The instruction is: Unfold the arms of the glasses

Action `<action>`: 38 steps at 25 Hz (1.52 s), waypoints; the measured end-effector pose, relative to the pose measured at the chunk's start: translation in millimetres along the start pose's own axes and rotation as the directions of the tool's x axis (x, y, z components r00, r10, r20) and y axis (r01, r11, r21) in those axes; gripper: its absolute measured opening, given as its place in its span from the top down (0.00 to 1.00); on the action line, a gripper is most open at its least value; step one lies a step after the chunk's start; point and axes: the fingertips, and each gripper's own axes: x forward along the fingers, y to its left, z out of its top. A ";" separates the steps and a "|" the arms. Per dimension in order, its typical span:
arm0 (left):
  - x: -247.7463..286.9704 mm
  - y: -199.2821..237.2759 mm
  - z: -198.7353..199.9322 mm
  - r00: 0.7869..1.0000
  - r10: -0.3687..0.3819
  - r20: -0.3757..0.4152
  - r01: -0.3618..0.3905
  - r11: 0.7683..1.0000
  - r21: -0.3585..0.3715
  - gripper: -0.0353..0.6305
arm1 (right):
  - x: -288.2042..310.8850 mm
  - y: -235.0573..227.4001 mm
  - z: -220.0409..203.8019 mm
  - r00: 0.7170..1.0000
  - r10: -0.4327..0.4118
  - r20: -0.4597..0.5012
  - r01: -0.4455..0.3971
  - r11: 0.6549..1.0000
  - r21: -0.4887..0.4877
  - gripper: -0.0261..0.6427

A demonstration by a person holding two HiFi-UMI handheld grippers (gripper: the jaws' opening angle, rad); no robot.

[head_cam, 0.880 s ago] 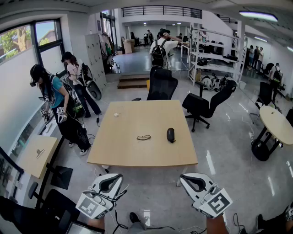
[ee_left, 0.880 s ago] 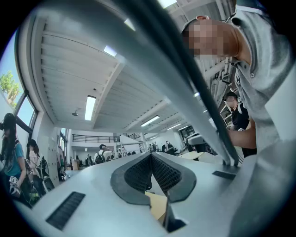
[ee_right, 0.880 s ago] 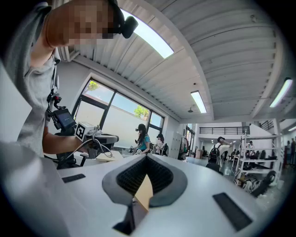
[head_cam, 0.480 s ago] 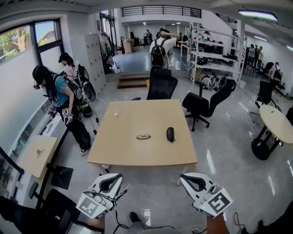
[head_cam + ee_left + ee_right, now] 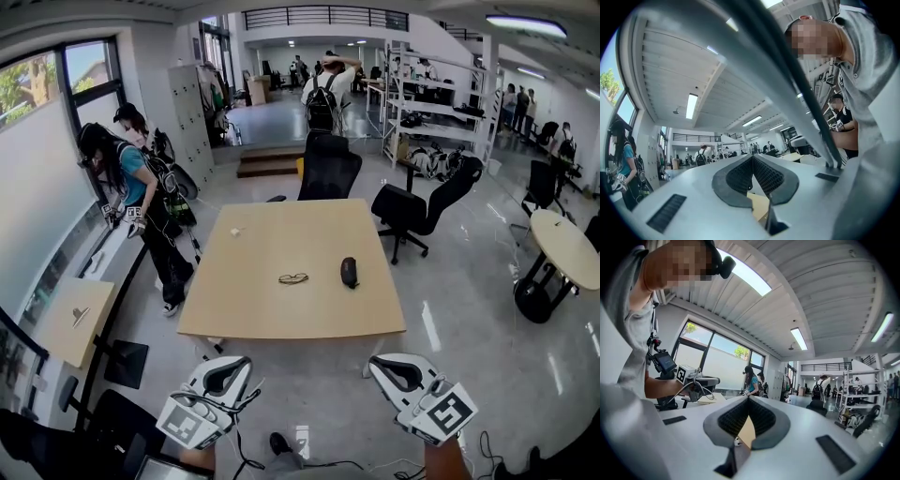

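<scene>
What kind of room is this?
It looks like a big open office or workshop. There is a wooden table in the middle, black swivel chairs behind it, and tall metal shelves at the back.

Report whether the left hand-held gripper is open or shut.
Shut. In the left gripper view, the left hand-held gripper has its two black pads meeting at their tips, with nothing held between them.

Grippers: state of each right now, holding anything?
Left gripper: jaws shut, nothing between them.
Right gripper: jaws shut, nothing between them.
</scene>
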 end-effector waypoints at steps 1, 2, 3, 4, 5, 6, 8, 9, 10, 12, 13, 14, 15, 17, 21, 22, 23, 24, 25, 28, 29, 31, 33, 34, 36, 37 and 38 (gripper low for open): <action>-0.1 4.9 -3.1 1.000 0.000 0.000 0.000 1.000 -0.004 0.94 | 4.8 -1.6 -1.5 1.000 -0.002 0.005 0.002 1.000 0.015 0.95; 0.1 10.4 -6.8 1.000 0.001 -0.001 -0.001 1.000 -0.008 0.94 | 10.1 -3.7 -3.0 1.000 -0.006 0.013 0.006 0.999 0.031 0.95; 0.5 16.5 -11.1 1.000 0.002 -0.003 -0.002 1.000 -0.012 0.94 | 16.0 -6.0 -4.6 1.000 -0.009 0.020 0.008 0.999 0.045 0.95; 1.3 23.2 -15.7 1.000 0.003 -0.005 -0.003 1.000 -0.017 0.94 | 22.4 -8.2 -6.7 1.000 -0.012 0.022 0.011 0.998 0.054 0.95; 2.6 30.6 -20.1 1.000 0.005 -0.006 -0.005 1.000 -0.023 0.94 | 29.3 -10.3 -9.2 1.000 -0.014 0.019 0.013 0.998 0.059 0.95; 4.2 38.5 -24.0 1.000 0.006 -0.006 -0.006 1.000 -0.028 0.94 | 36.8 -12.5 -11.5 1.000 -0.016 0.013 0.015 0.998 0.061 0.95; 8.7 55.1 -29.9 1.000 0.004 -0.004 -0.004 0.999 -0.036 0.94 | 52.6 -17.3 -14.9 1.000 -0.019 0.001 0.019 0.998 0.063 0.95; 11.2 63.8 -32.2 1.000 0.001 -0.004 -0.001 0.999 -0.038 0.94 | 60.7 -20.2 -15.7 1.000 -0.022 -0.004 0.023 0.998 0.064 0.95; 13.9 73.2 -33.9 1.000 -0.003 -0.004 0.003 0.999 -0.040 0.94 | 69.2 -23.5 -15.8 1.000 -0.027 -0.008 0.028 0.998 0.065 0.95; 19.0 94.3 -36.8 1.000 -0.010 -0.003 0.010 0.999 -0.042 0.94 | 87.6 -30.9 -14.6 0.999 -0.038 -0.012 0.038 0.997 0.068 0.95; 21.3 105.3 -38.2 1.000 -0.014 -0.001 0.014 0.999 -0.042 0.94 | 97.4 -34.6 -14.3 0.999 -0.043 -0.014 0.044 0.997 0.069 0.95; 23.2 116.4 -39.9 1.000 -0.018 0.001 0.018 0.999 -0.042 0.94 | 107.2 -37.9 -14.5 0.999 -0.048 -0.016 0.049 0.996 0.071 0.95; 24.7 127.1 -41.9 1.000 -0.021 0.002 0.022 0.999 -0.041 0.94 | 117.0 -40.9 -15.0 0.998 -0.054 -0.017 0.055 0.996 0.072 0.95; 27.2 148.0 -46.0 1.000 -0.028 0.006 0.028 0.999 -0.040 0.94 | 135.6 -46.4 -15.1 0.998 -0.067 -0.018 0.068 0.995 0.074 0.95; 33.6 183.0 -56.6 0.999 -0.046 0.010 0.047 0.998 -0.052 0.94 | 169.7 -55.7 -16.1 0.996 -0.090 -0.026 0.091 0.993 0.074 0.95; 34.6 189.4 -60.0 0.999 -0.053 0.011 0.053 0.997 -0.057 0.94 | 176.9 -57.3 -17.3 0.995 -0.094 -0.032 0.096 0.993 0.074 0.95; 34.8 195.6 -63.1 0.998 -0.059 0.014 0.059 0.996 -0.062 0.94 | 183.6 -58.7 -18.2 0.994 -0.099 -0.038 0.101 0.992 0.073 0.95; 34.5 202.1 -65.7 0.998 -0.062 0.020 0.063 0.996 -0.065 0.94 | 190.0 -59.9 -18.3 0.994 -0.103 -0.041 0.106 0.992 0.070 0.95; 33.9 208.8 -68.0 0.998 -0.064 0.027 0.065 0.996 -0.067 0.94 | 196.0 -60.4 -17.7 0.993 -0.108 -0.044 0.111 0.992 0.065 0.95; 29.5 226.1 -75.6 0.997 -0.064 0.047 0.067 0.994 -0.086 0.94 | 210.9 -56.2 -14.4 0.991 -0.120 -0.056 0.123 0.991 0.052 0.95; 27.4 230.4 -77.7 0.997 -0.062 0.054 0.067 0.993 -0.097 0.94 | 215.4 -54.3 -13.6 0.991 -0.121 -0.063 0.125 0.991 0.048 0.95; 22.9 237.9 -80.6 0.996 -0.060 0.069 0.068 0.991 -0.115 0.94 | 224.1 -52.2 -12.1 0.989 -0.125 -0.076 0.128 0.991 0.040 0.95; 19.9 245.7 -83.7 0.995 -0.059 0.075 0.068 0.990 -0.120 0.94 | 232.4 -52.5 -10.5 0.988 -0.131 -0.079 0.134 0.990 0.034 0.95; 19.4 250.0 -85.7 0.995 -0.057 0.076 0.066 0.990 -0.121 0.94 | 236.3 -53.5 -10.4 0.988 -0.133 -0.079 0.136 0.990 0.032 0.95; 20.8 258.1 -89.8 0.996 -0.053 0.075 0.063 0.990 -0.127 0.94 | 243.3 -58.0 -12.1 0.987 -0.138 -0.080 0.141 0.989 0.035 0.95; 22.2 261.4 -91.8 0.996 -0.053 0.073 0.062 0.990 -0.129 0.94 | 246.6 -61.7 -13.8 0.987 -0.140 -0.081 0.144 0.989 0.039 0.95; 23.8 264.4 -94.1 0.996 -0.054 0.068 0.063 0.990 -0.126 0.94 | 249.8 -66.2 -15.9 0.986 -0.143 -0.080 0.147 0.988 0.044 0.95</action>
